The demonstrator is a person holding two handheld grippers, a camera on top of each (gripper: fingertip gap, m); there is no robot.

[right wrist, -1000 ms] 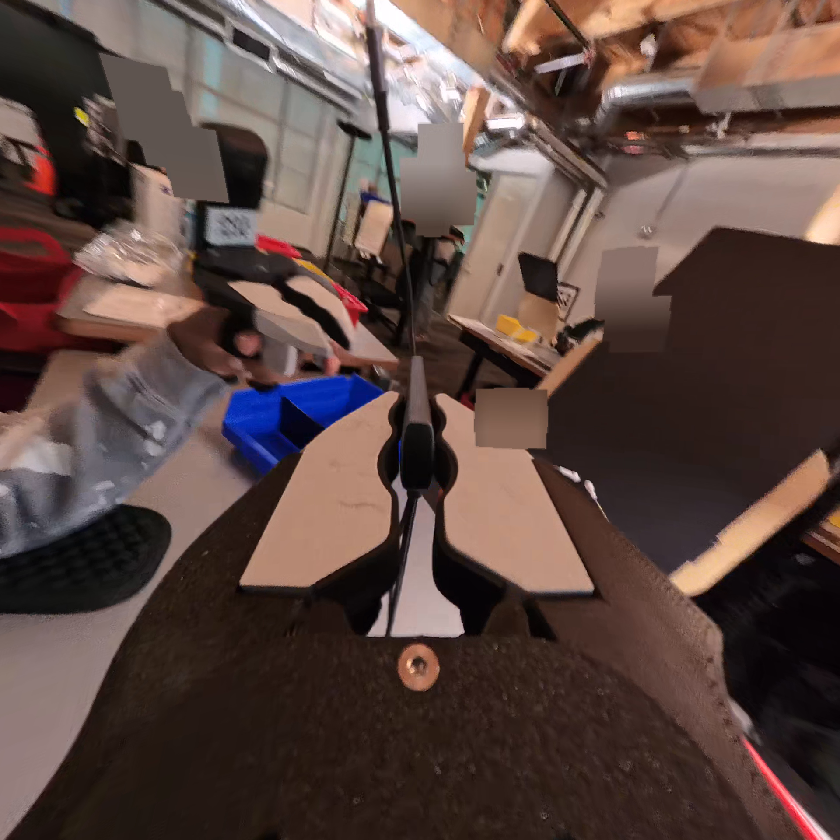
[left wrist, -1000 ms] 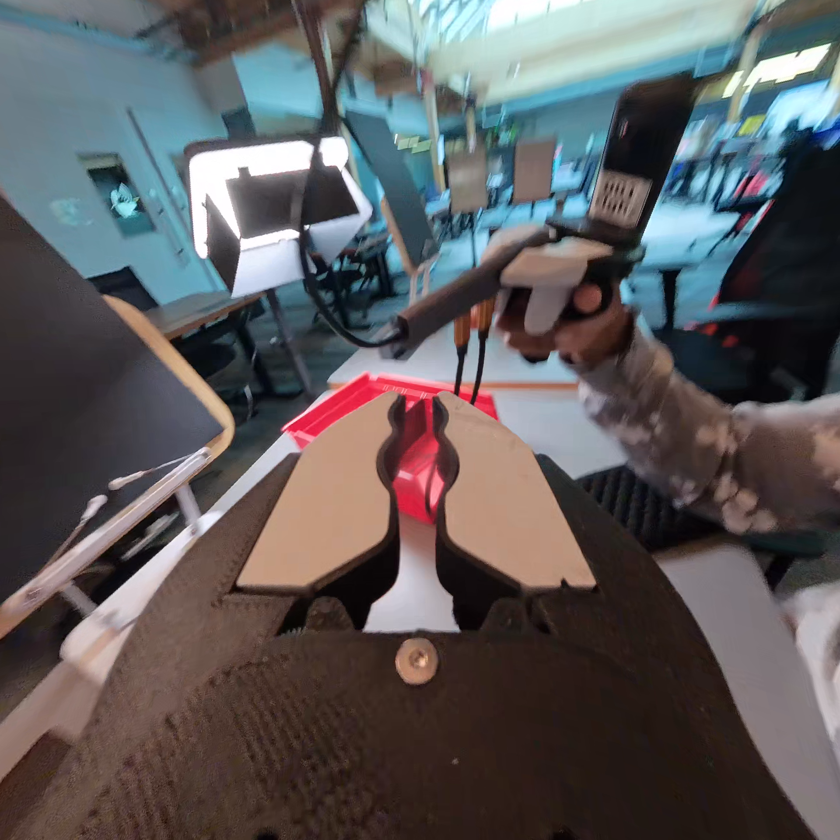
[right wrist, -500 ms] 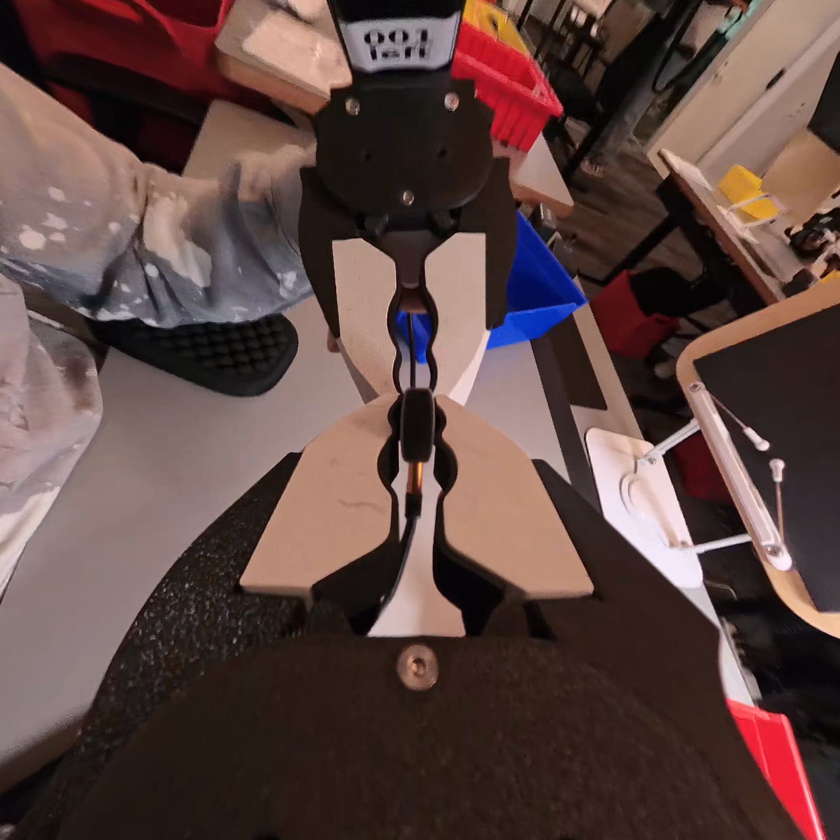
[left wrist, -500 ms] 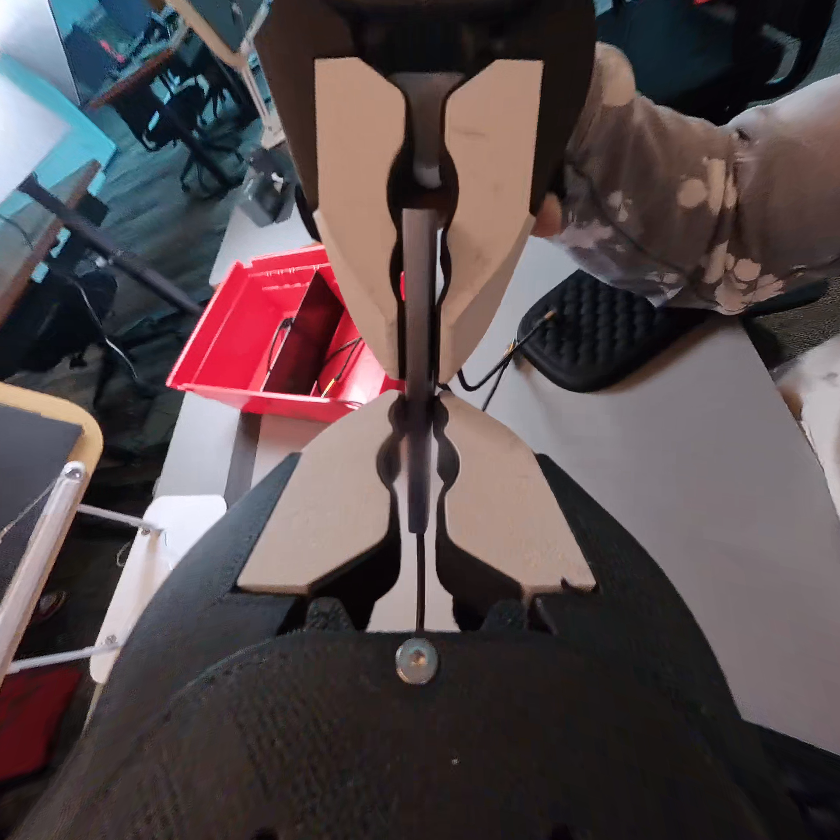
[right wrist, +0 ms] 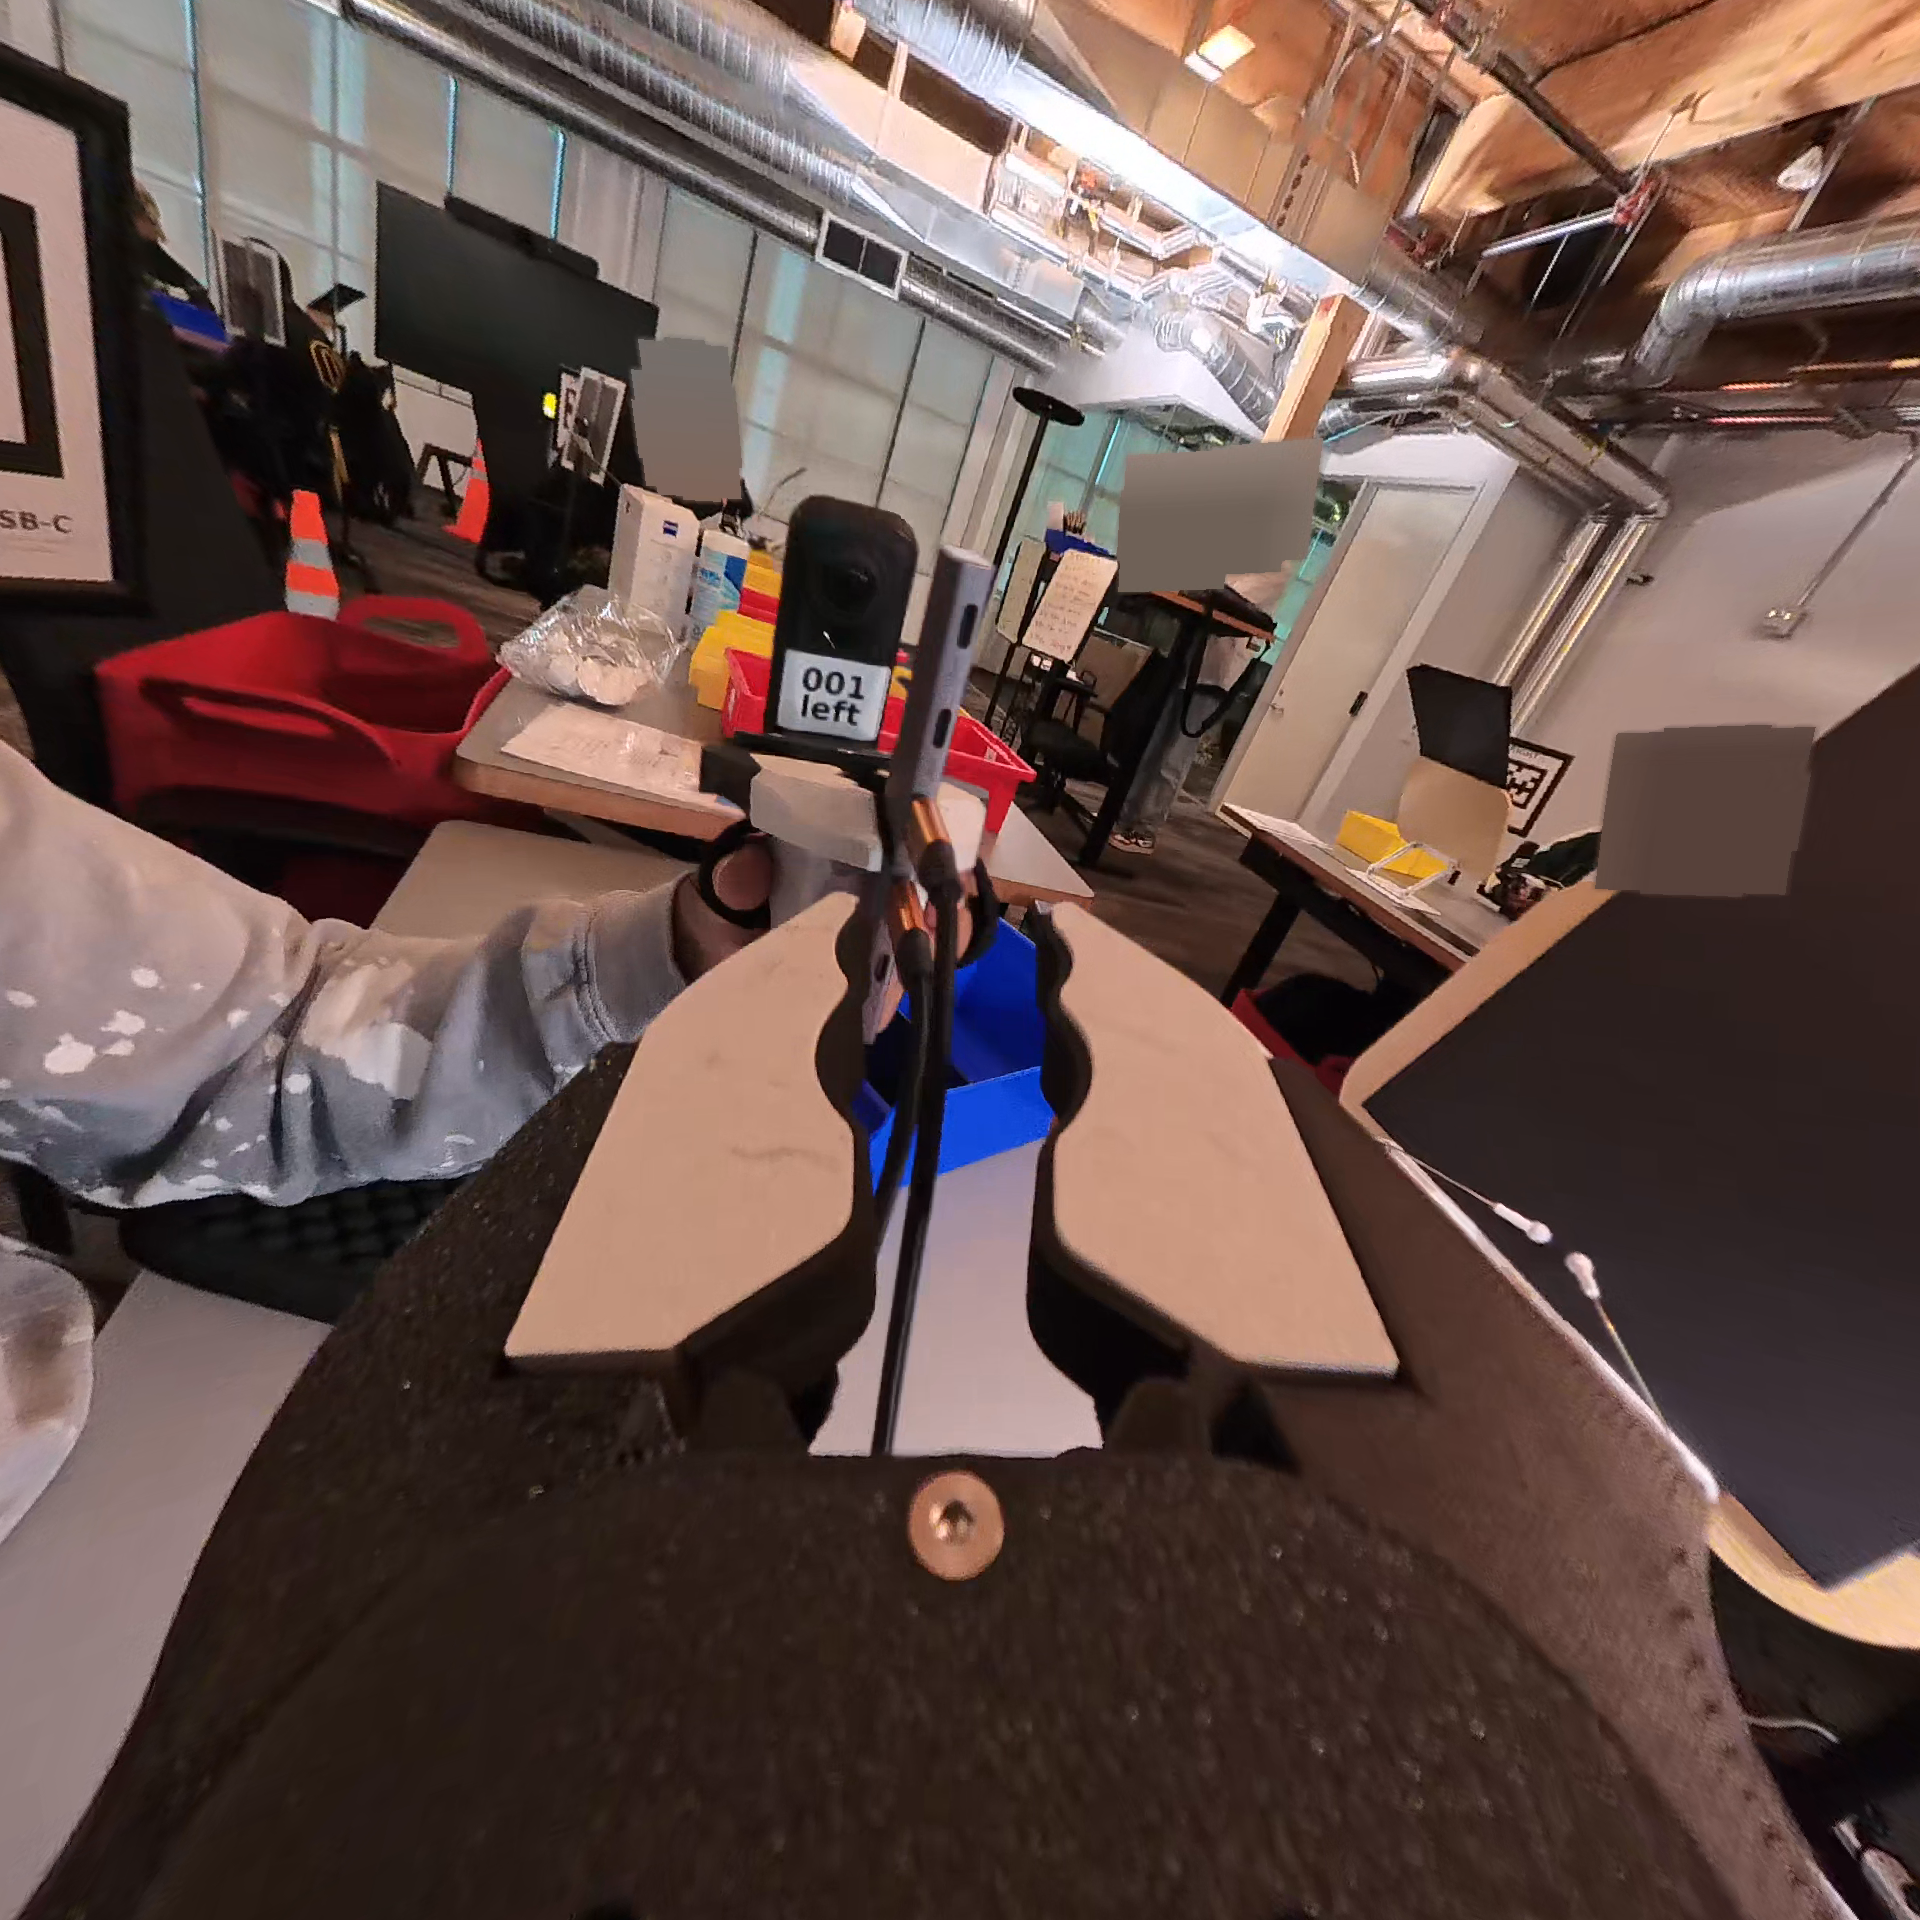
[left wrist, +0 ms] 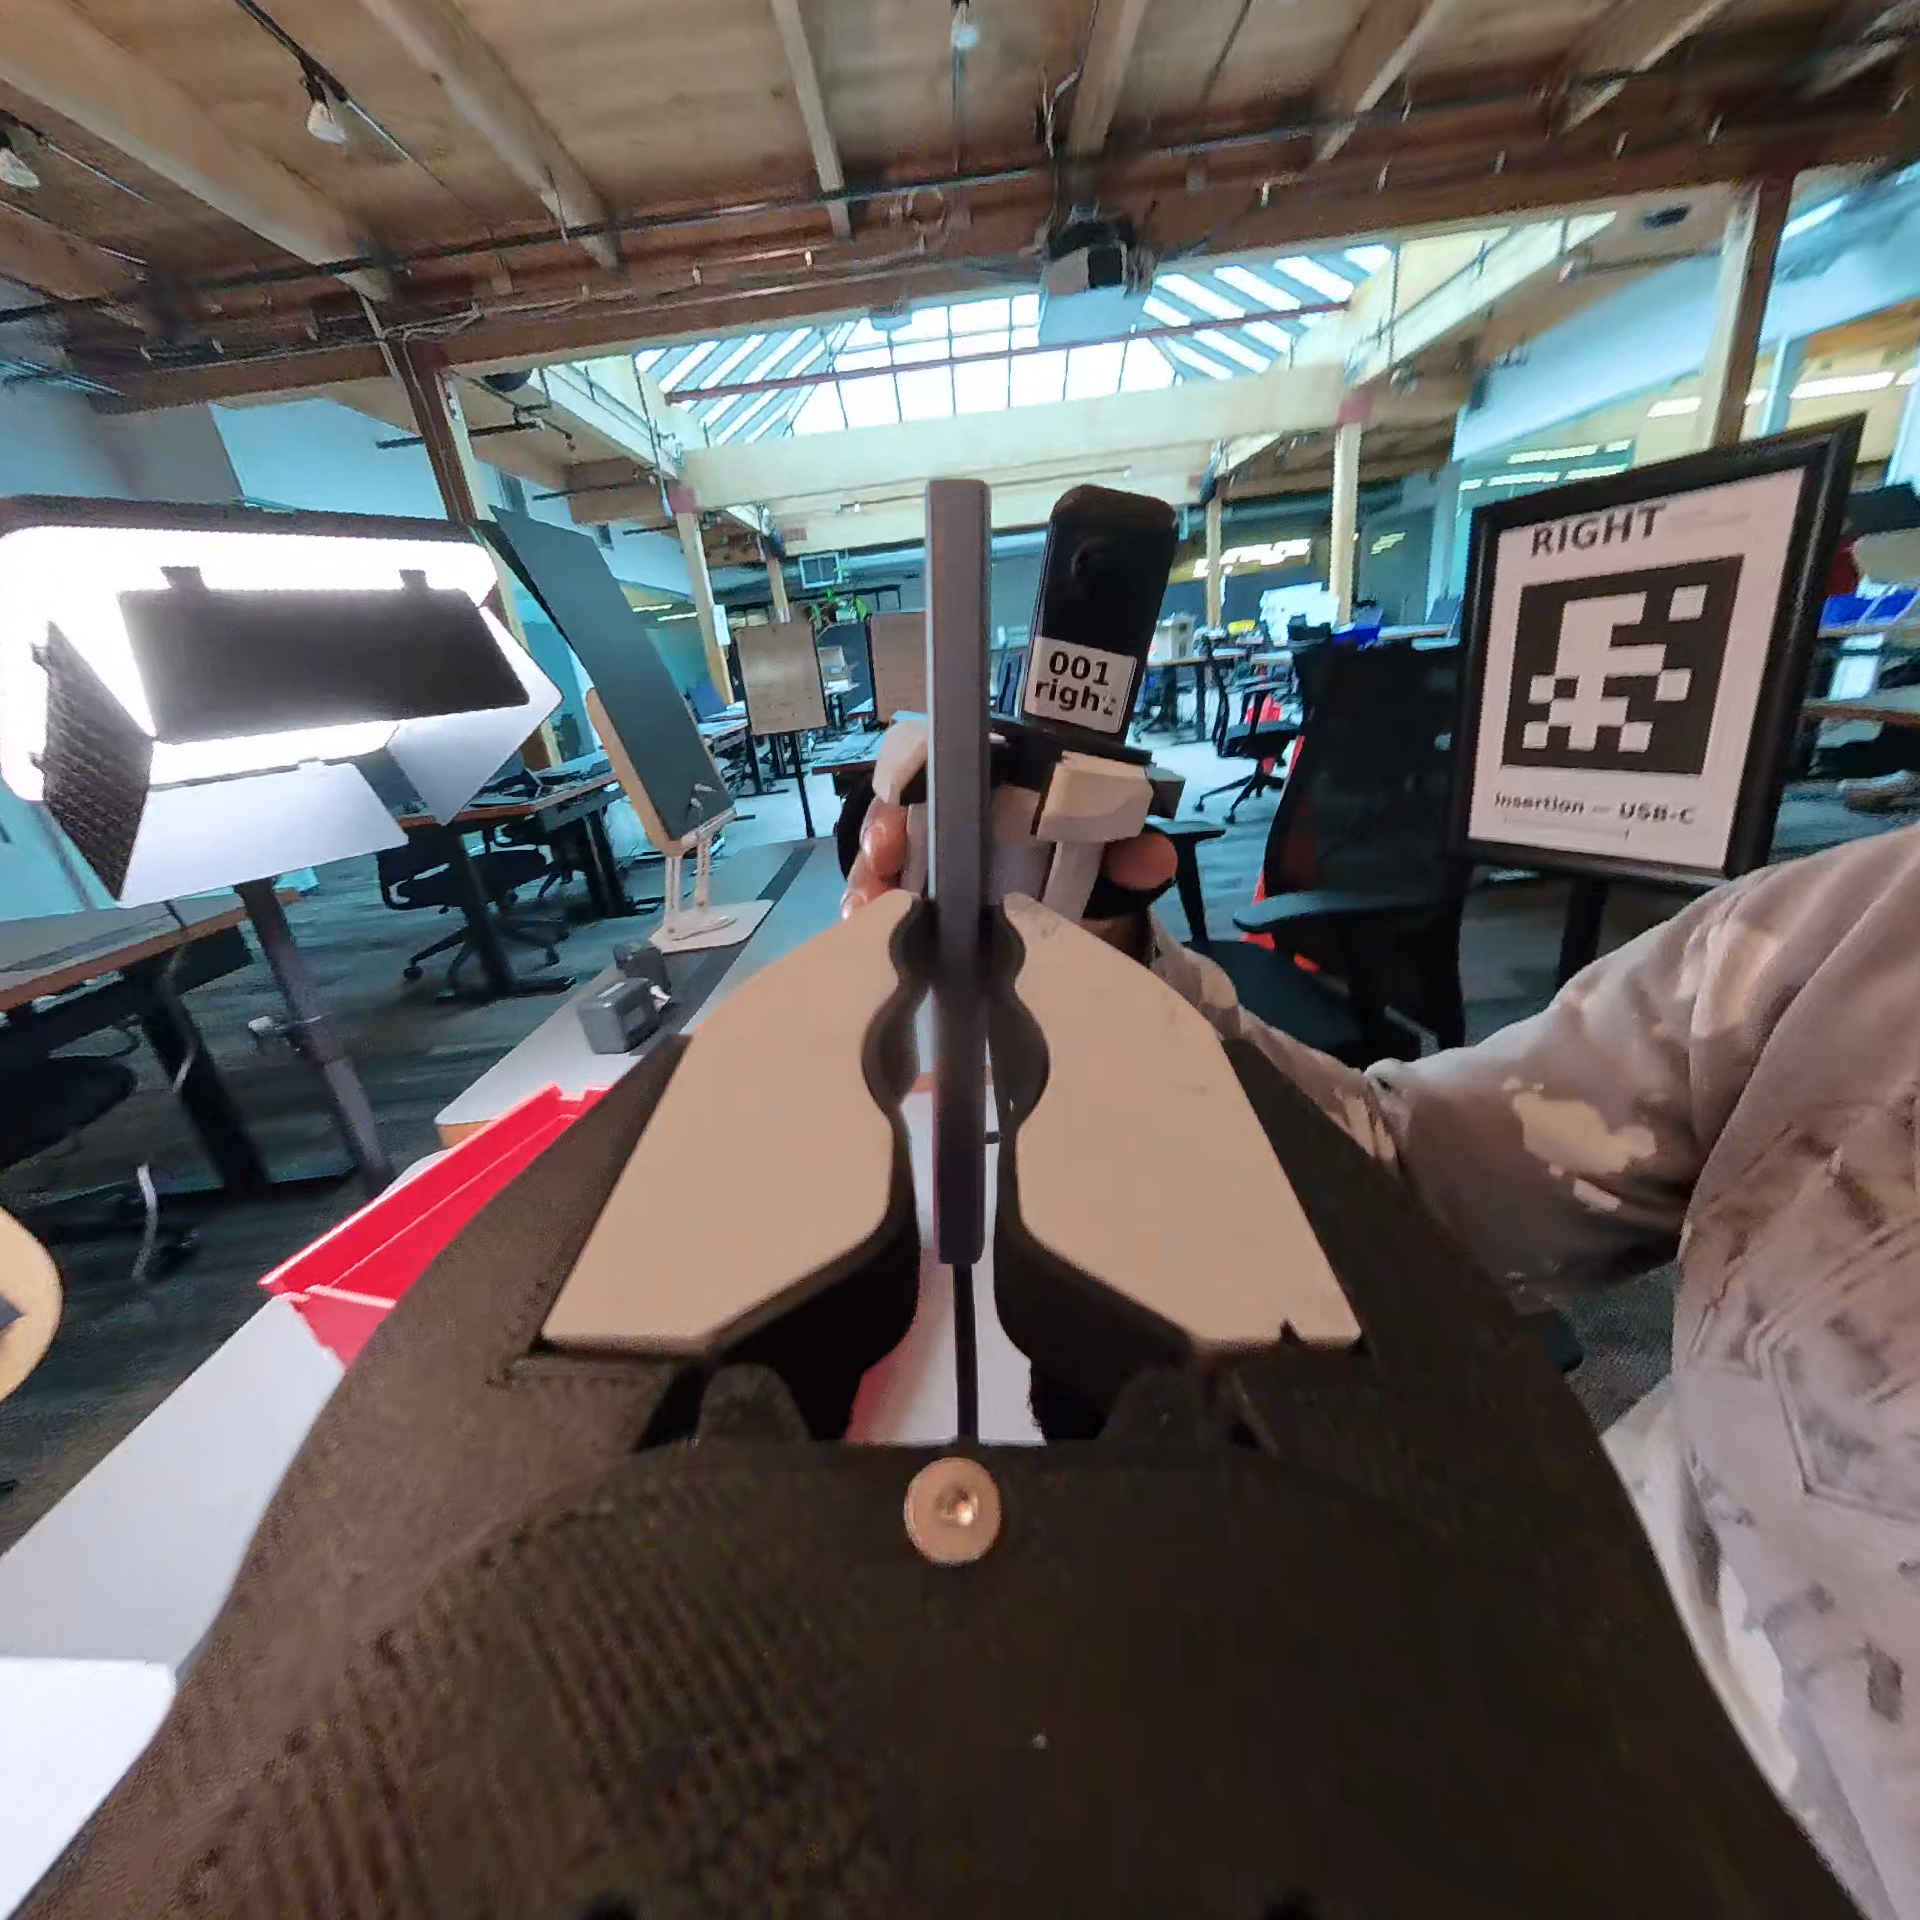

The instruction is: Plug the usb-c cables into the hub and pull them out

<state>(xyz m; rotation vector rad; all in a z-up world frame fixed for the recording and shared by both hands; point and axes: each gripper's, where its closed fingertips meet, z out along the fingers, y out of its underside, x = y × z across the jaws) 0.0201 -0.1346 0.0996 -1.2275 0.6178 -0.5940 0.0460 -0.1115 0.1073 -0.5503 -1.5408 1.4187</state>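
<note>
Jaws of left gripper (left wrist: 958, 971) pinch hub (left wrist: 958, 727); right gripper (right wrist: 940, 971) gapes.

Wrist cams head-on, close, level; shared: hub (left wrist: 958, 831) (right wrist: 940, 686) btwn both fingers (left wrist: 748, 1164) (right wrist: 707, 1143).

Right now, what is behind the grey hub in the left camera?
Behind the hub you can see the other tongs' handle and camera, held by a hand. The hub covers the middle of them.
</note>
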